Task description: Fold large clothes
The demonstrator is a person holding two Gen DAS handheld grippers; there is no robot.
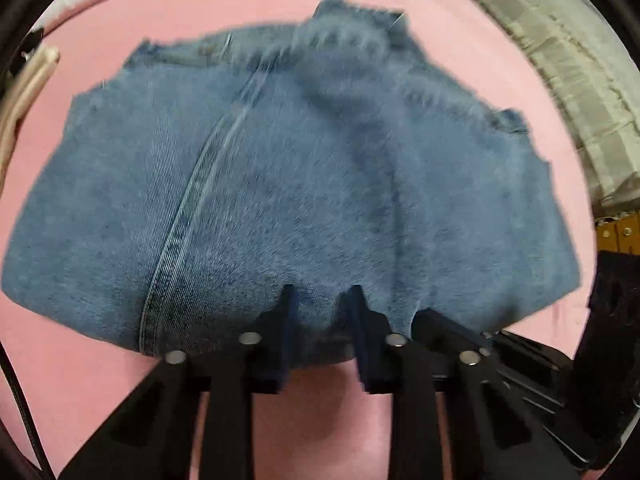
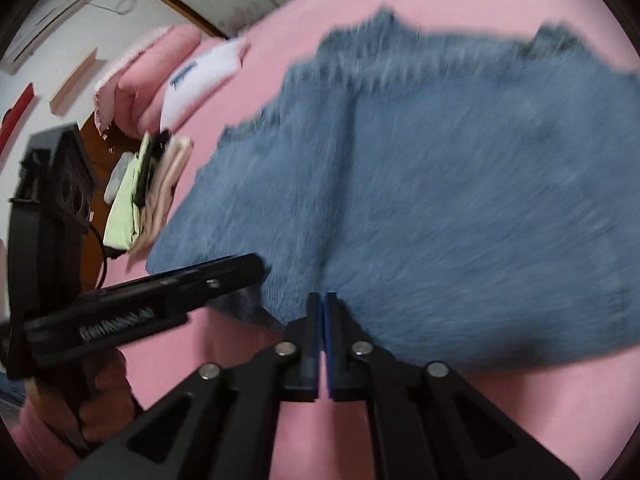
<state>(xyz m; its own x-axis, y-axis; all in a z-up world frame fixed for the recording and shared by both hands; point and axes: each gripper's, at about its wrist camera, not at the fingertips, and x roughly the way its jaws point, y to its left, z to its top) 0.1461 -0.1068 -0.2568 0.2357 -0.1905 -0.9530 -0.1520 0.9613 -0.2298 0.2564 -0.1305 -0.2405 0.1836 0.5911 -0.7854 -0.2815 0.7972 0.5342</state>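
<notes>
The jeans (image 1: 304, 184) lay folded into a thick blue wad on the pink sheet (image 1: 256, 4), waistband edge at the far side and a stitched seam running from the near edge away up the cloth. The left gripper (image 1: 322, 300) pinched a bunched fold of denim at the near edge, its pads pressing the cloth from either side, with a gap left between them filled by fabric.

In the right wrist view the right gripper (image 2: 321, 308) had its two pads together at the near hem of the jeans (image 2: 420, 184); motion blur hid whether any cloth was caught between them. The left gripper (image 2: 240, 272) reached in from the left, its tip on the denim's near left corner.

Far left on the sheet (image 2: 520, 420) sat a stack of folded clothes (image 2: 136, 196), pale green and beige, with a white pillow (image 2: 200, 80) and a pink one (image 2: 156, 76) beyond. No container showed in either view.
</notes>
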